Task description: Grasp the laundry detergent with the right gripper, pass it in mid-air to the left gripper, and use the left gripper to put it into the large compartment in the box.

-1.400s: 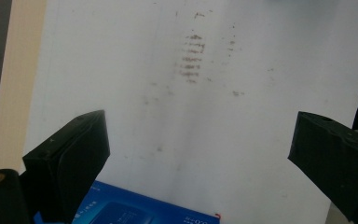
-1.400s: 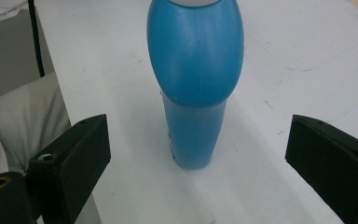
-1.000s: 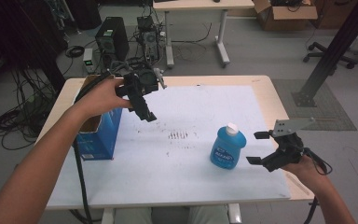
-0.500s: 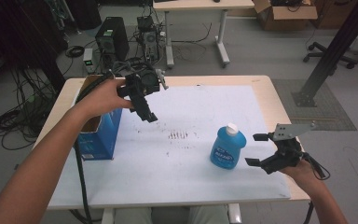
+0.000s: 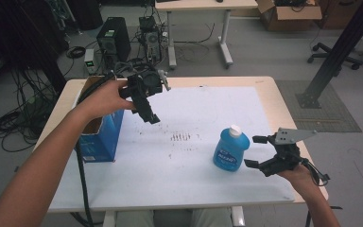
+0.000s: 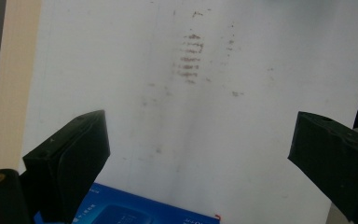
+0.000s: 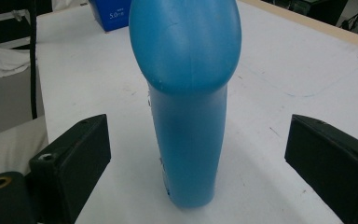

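On white table [image 5: 137,179], right of centre: blue bottle [image 5: 230,150] upright, label unreadable. Right gripper [image 5: 257,152] jaws wide, just beside it. Blue box [image 5: 98,139] at left edge reads "5.0"; left gripper [image 5: 152,117] jaws wide, raised above table beside box.

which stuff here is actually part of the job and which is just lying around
In the job:
blue bottle, standing upright on the table, between the open jaws of the right gripper
blue box, open-topped, by the open left gripper

Lying about:
smudge marks on the white table cover
computer tower and cardboard box on the floor
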The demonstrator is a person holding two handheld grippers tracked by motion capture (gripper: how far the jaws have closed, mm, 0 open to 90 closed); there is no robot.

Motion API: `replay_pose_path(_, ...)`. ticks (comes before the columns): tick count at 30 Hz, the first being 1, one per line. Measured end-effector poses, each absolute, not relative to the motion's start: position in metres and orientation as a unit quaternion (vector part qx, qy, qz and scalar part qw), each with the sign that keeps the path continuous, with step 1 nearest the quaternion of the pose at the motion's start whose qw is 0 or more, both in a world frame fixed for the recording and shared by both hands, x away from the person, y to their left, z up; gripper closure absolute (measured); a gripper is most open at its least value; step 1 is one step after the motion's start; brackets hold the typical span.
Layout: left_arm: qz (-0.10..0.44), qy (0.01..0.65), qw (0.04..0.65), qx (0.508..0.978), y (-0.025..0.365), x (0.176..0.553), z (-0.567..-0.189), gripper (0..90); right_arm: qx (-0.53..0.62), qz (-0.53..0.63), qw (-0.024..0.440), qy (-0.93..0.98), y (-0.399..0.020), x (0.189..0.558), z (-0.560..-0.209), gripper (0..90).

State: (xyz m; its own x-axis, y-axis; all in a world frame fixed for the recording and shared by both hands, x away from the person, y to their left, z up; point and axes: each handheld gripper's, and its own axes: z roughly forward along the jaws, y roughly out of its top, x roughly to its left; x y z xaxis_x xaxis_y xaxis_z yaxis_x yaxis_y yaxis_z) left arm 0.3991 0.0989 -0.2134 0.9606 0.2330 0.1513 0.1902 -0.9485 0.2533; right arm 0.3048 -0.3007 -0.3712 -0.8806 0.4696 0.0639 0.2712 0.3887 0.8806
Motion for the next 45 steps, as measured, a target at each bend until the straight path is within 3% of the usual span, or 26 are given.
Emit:
replay_pose_path(37, 0.089, 0.106, 0.116, 0.984, 0.096, 0.400, -0.215, 5.3, 0.225, 0.527, 0.092, 0.815, -0.263, 0.325, -0.397, 7.3)
replay_pose_path(45, 0.091, 0.109, 0.120, 0.983, 0.098, 0.400, -0.215, 5.3, 0.229, 0.531, 0.092, 0.810, -0.260, 0.327, -0.400, 11.3)
